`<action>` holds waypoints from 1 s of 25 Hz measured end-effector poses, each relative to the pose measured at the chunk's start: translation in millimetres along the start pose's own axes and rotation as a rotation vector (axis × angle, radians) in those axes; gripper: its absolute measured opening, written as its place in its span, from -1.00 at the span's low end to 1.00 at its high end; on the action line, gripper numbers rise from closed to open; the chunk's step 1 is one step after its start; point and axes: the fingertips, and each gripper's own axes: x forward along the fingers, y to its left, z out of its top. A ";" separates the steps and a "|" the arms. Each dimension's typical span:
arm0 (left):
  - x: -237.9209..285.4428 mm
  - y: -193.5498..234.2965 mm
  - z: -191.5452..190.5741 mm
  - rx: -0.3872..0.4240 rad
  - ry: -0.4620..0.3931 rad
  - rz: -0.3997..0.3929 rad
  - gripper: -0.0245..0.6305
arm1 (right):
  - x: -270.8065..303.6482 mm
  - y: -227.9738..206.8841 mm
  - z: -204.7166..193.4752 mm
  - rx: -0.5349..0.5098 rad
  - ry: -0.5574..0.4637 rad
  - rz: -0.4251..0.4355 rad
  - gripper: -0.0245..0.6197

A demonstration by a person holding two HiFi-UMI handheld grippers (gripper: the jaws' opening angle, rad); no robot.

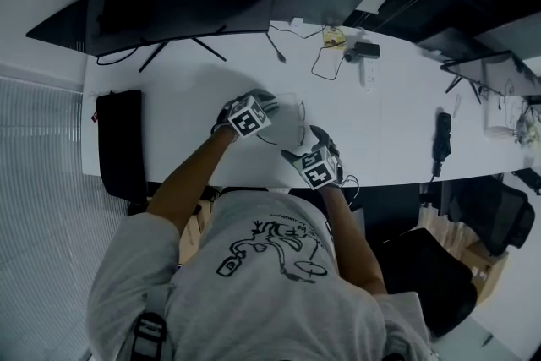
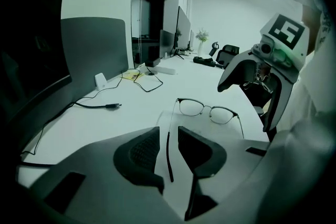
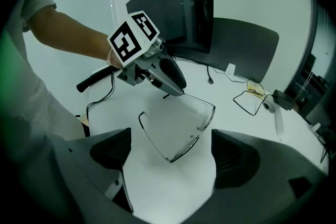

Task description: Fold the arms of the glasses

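Glasses (image 2: pixel 191 107) arm between left gripper (image 2: pixel 168 136) jaws, unseen overhead

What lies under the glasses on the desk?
Only bare white desk, visible through the clear lenses. The left gripper's open jaws straddle one arm of the glasses, covering the desk below them.

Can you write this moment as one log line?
glasses: unfolded on desk | left hand-held gripper: open, straddling one arm | right hand-held gripper: open, empty

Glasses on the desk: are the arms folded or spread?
Spread. Both arms stand out from the front of the glasses; one lies inside the left tool.
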 end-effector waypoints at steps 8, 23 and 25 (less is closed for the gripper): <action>-3.5 1.0 -1.1 -0.024 -0.009 0.020 -0.85 | 15.3 2.5 -10.6 -0.018 0.048 0.004 0.59; -6.6 5.4 -2.1 -0.035 -0.034 0.084 -0.31 | 25.3 -1.8 -14.4 -0.028 0.069 -0.008 0.45; -4.3 8.2 -6.8 -0.042 -0.015 0.081 -0.22 | 24.9 -1.7 -13.5 -0.035 0.069 -0.006 0.45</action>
